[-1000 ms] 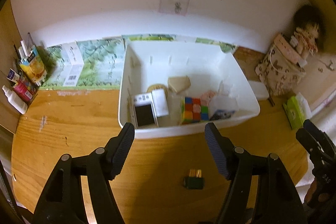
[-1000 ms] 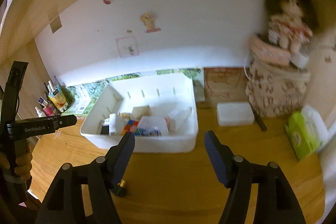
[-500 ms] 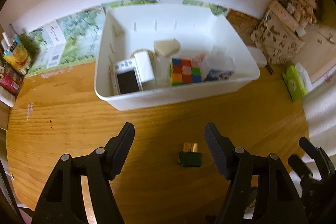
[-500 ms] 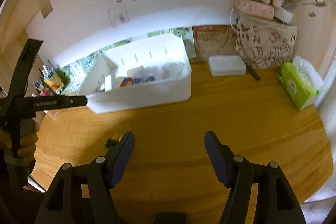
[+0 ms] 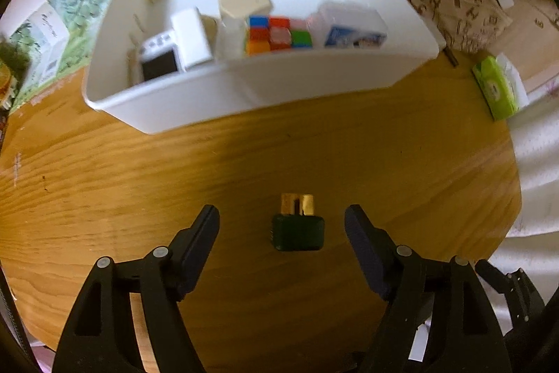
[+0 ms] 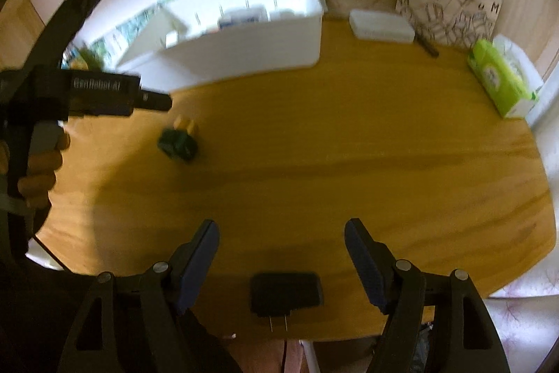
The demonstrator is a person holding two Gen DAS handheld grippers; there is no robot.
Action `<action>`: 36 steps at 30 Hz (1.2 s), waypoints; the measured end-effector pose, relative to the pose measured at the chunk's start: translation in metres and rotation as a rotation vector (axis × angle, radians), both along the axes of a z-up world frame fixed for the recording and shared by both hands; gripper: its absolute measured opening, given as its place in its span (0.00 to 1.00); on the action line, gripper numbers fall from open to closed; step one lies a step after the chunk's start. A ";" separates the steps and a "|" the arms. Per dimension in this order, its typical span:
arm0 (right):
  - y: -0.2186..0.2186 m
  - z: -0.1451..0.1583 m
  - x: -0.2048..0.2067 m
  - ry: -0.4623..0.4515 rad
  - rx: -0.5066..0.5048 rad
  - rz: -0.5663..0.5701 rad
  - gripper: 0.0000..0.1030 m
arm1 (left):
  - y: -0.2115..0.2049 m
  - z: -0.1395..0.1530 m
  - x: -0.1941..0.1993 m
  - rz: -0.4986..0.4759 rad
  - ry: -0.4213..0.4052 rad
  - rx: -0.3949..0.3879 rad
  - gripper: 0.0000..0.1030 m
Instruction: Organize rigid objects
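Note:
A small dark green block with a gold end point(image 5: 297, 228) lies on the wooden table point(image 5: 139, 184), level with the tips of my left gripper point(image 5: 282, 226) and untouched by them; the jaws are opening. The same block point(image 6: 179, 140) shows at the left in the right wrist view. A black plug adapter point(image 6: 285, 294) with two prongs lies near the table's front edge, just behind the tips of my right gripper point(image 6: 282, 238), whose jaws are opening with bare table between them. The white bin point(image 5: 195, 103) behind holds a colour cube point(image 5: 276, 35), a camera point(image 5: 159, 60) and boxes.
A green tissue pack point(image 5: 496, 88) lies at the right, a patterned bag point(image 5: 461, 13) at the back right, and a white lidded box point(image 6: 380, 25) beside the bin. A hand point(image 6: 38, 173) holds the left gripper's handle. The table's rounded edge is close at the front and right.
Both grippers have sunk and tipped down toward the table. The green block now lies between the left fingers. The black adapter has come into the right wrist view. Both pairs of jaws stand slightly wider.

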State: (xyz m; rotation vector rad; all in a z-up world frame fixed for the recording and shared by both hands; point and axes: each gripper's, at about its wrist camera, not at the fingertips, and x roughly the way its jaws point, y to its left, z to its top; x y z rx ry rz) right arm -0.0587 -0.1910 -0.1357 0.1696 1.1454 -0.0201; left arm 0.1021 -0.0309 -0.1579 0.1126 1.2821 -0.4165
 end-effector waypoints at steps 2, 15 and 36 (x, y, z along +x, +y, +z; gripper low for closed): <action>0.001 -0.006 -0.003 0.034 -0.007 0.008 0.73 | -0.004 -0.007 0.000 -0.007 0.025 0.017 0.75; 0.004 -0.037 -0.014 0.180 -0.018 0.057 0.73 | -0.016 -0.036 0.000 0.004 0.130 0.030 0.75; -0.004 -0.043 -0.015 0.214 0.027 0.153 0.60 | -0.004 -0.044 -0.008 0.076 0.180 -0.013 0.44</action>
